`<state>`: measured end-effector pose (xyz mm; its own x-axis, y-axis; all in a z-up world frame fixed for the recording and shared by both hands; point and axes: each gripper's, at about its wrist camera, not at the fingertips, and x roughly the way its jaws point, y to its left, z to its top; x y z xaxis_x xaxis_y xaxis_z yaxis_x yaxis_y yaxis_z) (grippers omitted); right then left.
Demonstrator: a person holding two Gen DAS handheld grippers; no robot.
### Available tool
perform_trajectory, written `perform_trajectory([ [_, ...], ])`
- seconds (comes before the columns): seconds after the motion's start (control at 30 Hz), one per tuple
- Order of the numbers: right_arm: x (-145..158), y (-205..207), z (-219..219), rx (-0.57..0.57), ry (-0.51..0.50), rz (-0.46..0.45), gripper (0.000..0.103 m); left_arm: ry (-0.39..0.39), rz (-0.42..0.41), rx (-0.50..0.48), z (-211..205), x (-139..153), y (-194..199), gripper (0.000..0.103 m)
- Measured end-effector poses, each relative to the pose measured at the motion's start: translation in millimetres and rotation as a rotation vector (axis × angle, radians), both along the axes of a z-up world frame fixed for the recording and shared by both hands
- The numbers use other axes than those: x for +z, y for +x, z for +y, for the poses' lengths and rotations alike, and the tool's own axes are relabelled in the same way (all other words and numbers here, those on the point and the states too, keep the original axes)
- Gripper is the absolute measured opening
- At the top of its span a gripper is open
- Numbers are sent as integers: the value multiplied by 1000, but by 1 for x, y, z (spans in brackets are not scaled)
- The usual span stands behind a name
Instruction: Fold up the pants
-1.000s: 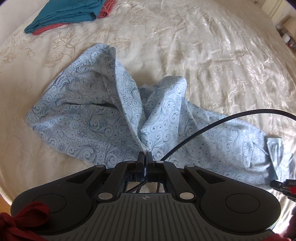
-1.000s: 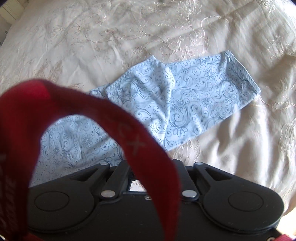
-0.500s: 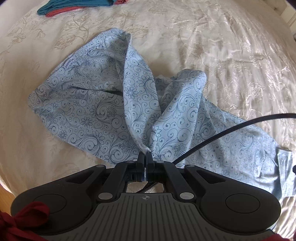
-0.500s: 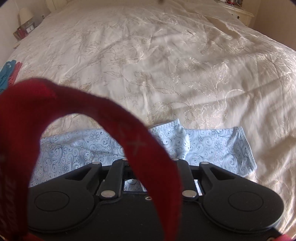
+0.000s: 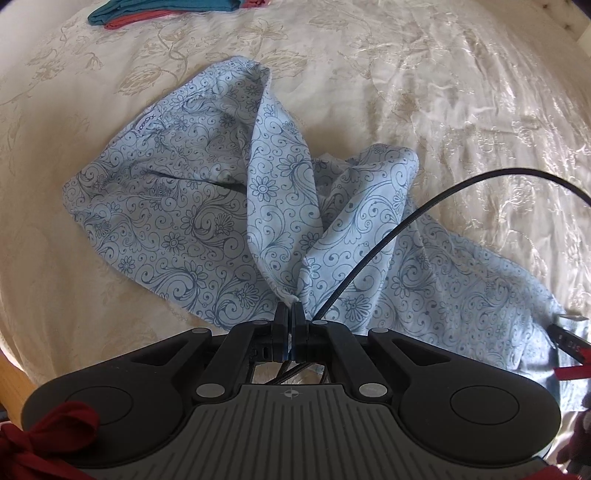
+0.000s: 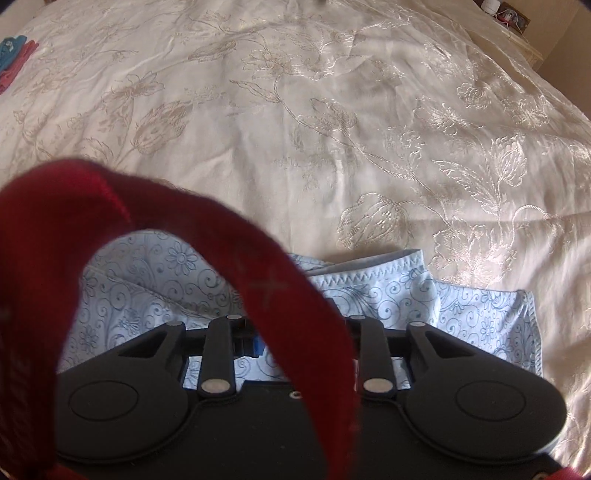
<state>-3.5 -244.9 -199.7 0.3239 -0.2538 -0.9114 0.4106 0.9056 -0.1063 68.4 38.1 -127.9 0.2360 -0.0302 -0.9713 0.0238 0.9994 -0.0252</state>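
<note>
Pinching the pants [image 5: 207,206] tight, left claw [image 5: 290,310] lifts cloth; right claw's [image 6: 295,332] state hidden.

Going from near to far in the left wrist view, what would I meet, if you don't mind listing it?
Left claw shut on the cloth → light blue floral-patterned pants → bare cream embroidered bedspread → teal and coral folded clothes.

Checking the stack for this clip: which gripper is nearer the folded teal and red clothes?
Left, most likely. The folded teal and red clothes lie straight beyond the left gripper, past the pants it pinches. From the right gripper, they sit far off to its left.
</note>
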Motion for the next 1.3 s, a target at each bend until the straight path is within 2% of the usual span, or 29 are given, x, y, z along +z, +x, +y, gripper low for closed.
perform_trajectory([
  [0.03,0,-4,-3,-12,4,-3,3,-3,0,-1,-1,0,1,1],
  [0.1,8,-17,-14,-44,37,-33,4,-7,-1,-8,-3,1,2,1],
  [0.33,60,-73,-60,-169,9,-125,4,-60,-44,-5,-5,18,9,1],
  [0.43,77,-83,-77,-201,8,-160,4,-85,-81,-1,-8,30,17,1],
  [0.53,103,-83,-87,-204,15,-250,4,-116,-151,10,-10,51,24,1],
  [0.63,139,-89,-89,-196,-12,-393,4,-141,-255,10,-9,83,22,1],
  [0.73,153,-108,-90,-227,-42,-484,5,-148,-323,3,-5,97,8,1],
  [0.77,150,-112,-91,-229,-48,-482,5,-147,-317,-2,-5,94,4,1],
  [0.83,127,-116,-93,-223,-62,-408,5,-118,-265,-18,-8,74,0,1],
  [0.97,47,-107,-103,-224,-32,-200,5,-9,-136,-67,-20,15,-10,1],
  [1.03,20,-108,-102,-230,-7,-139,5,19,-96,-72,-22,-2,-14,1],
  [1.23,11,-121,-106,-251,34,-149,4,48,-90,-80,-20,-5,-20,1],
  [1.3,13,-129,-109,-271,-1,-137,3,38,-93,-65,-18,-1,-20,1],
])
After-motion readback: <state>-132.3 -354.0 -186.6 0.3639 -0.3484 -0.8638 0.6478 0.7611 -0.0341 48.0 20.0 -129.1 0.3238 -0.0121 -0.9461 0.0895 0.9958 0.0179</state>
